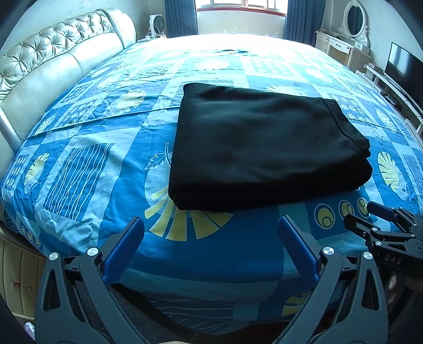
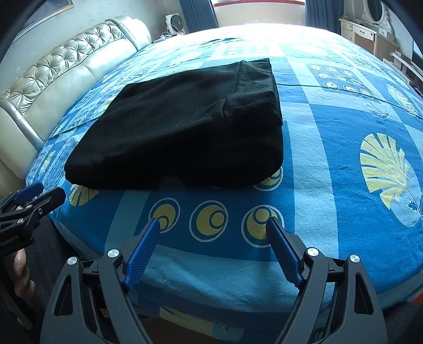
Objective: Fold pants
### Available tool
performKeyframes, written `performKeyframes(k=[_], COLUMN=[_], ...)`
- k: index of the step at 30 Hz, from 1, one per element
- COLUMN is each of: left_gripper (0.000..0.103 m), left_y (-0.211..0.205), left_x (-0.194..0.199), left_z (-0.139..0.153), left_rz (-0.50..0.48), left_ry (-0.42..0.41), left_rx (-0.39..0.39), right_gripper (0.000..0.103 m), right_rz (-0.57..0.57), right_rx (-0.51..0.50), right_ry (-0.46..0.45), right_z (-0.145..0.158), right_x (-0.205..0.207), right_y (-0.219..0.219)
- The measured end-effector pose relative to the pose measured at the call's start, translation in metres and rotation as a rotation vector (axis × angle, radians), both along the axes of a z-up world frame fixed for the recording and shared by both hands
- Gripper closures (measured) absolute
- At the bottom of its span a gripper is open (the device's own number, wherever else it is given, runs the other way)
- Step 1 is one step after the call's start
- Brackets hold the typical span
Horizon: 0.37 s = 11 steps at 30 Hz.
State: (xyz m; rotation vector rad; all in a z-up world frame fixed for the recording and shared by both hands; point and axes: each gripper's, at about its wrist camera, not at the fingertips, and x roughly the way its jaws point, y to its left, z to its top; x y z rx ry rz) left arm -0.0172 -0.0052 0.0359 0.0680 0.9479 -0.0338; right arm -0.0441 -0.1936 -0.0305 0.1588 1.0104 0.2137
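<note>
The black pants (image 1: 264,148) lie folded into a flat rectangular bundle on the blue patterned bed sheet (image 1: 79,172). They also show in the right wrist view (image 2: 179,132). My left gripper (image 1: 211,225) is open and empty, held near the bed's front edge, apart from the pants. My right gripper (image 2: 212,225) is open and empty, just short of the pants' near edge. The right gripper shows at the right edge of the left wrist view (image 1: 370,214); the left gripper shows at the left edge of the right wrist view (image 2: 39,193).
A tufted beige headboard (image 1: 53,58) runs along the left of the bed. A dresser with an oval mirror (image 1: 351,31) and a TV (image 1: 404,66) stand at the right. A window (image 1: 240,5) and a small fan (image 1: 158,23) are at the far end.
</note>
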Motion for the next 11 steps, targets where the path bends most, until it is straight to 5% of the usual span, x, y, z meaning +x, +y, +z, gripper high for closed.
performKeyframes(k=[6,11], left_gripper=[0.002,0.002], left_y=[0.015,0.081], left_x=[0.012,0.077], left_z=[0.017,0.033], left_rz=[-0.058,0.102], left_ry=[-0.05,-0.167], left_rx=[-0.075,0.006], right_gripper=[0.022,0.017], right_rz=[0.01,-0.01], right_rx=[0.044,0.045], right_ry=[-0.009,-0.142], right_z=[0.013,0.061], right_x=[0.0,0.032], right_y=[-0.002,-0.025])
